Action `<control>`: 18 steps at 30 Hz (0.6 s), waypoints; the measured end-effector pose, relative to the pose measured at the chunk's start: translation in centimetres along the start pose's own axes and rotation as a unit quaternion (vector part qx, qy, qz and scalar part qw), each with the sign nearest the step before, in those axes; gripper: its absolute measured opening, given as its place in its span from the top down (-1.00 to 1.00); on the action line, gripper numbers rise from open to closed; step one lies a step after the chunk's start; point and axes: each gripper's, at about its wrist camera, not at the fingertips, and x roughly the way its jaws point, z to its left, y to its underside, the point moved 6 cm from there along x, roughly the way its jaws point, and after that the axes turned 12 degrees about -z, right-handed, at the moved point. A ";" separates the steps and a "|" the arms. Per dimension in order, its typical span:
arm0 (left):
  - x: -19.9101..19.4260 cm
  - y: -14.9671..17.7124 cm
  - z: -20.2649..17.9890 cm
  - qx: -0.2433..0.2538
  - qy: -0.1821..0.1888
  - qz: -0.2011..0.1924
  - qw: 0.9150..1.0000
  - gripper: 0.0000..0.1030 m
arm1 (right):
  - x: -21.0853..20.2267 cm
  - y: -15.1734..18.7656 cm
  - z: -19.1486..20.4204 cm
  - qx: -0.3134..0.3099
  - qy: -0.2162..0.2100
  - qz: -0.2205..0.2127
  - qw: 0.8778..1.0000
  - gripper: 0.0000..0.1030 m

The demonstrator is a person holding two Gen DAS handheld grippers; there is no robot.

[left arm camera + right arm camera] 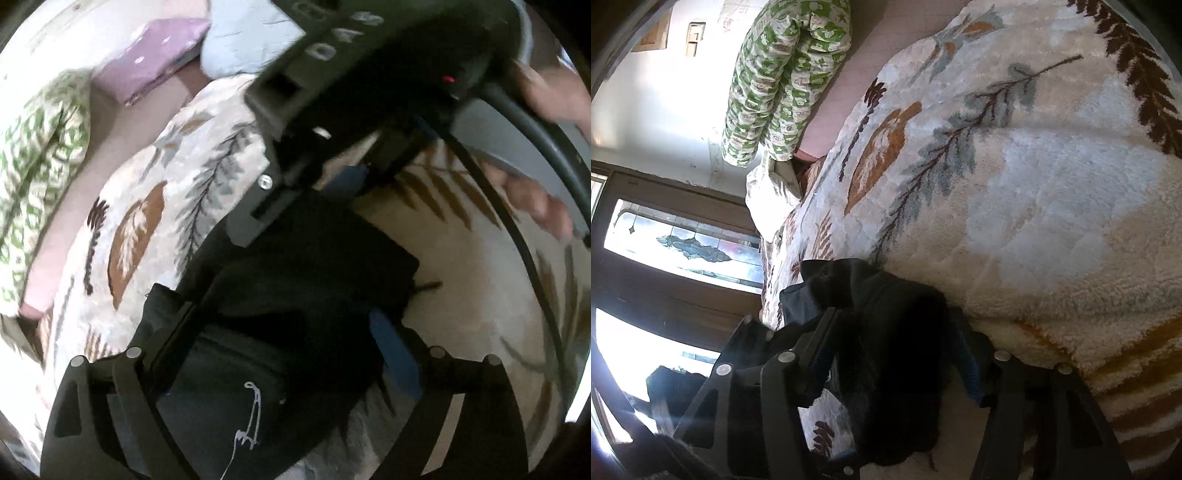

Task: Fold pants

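The black pants [295, 280] lie bunched and partly folded on a fluffy leaf-patterned blanket [155, 192] spread over the bed, and in the left wrist view they sit directly ahead of and under the left gripper [288, 332], filling the gap between its two fingers. Those jaws stand wide; the dark cloth, with a loose white thread showing on its near panel, lies between them, but the pads do not appear to press on it, so I judge this gripper to hold nothing. The folded bundle seems to run lengthwise away from the left gripper toward the other tool, which comes in from the top right of that view with a person's hand [546, 92] behind it. In the right wrist view the right gripper [897, 343] has a thick wad of the pants [886, 332] packed between its fingers at a middling width; the cloth fills the gap and looks pinched, so I judge it gripped, though the dark fabric hides the pad contact. So the two tools face each other along the bundle's length, the right one at the far end and the left one over the near end. The next move likely turns on the left gripper closing on that near edge, which lies just below it.
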 end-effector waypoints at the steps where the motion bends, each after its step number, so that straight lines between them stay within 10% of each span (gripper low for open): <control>1: -0.2 0.2 -0.5 0.003 -0.005 -0.005 1.000 -0.80 | 0.1 0.0 0.1 -0.005 0.002 0.001 1.000 -0.19; 12: -2.5 0.5 -2.1 -0.073 0.057 -0.019 0.996 0.42 | 0.0 -0.2 -0.4 -0.008 0.026 -0.022 0.999 0.29; 14: -3.7 0.4 -3.1 -0.055 0.082 -0.024 0.995 0.32 | -0.1 -0.3 -0.5 -0.003 0.025 -0.022 0.999 0.29; 18: -4.2 0.4 -4.5 0.005 0.079 -0.031 0.996 -0.50 | -0.1 -0.3 -0.6 -0.002 0.026 -0.022 0.999 0.23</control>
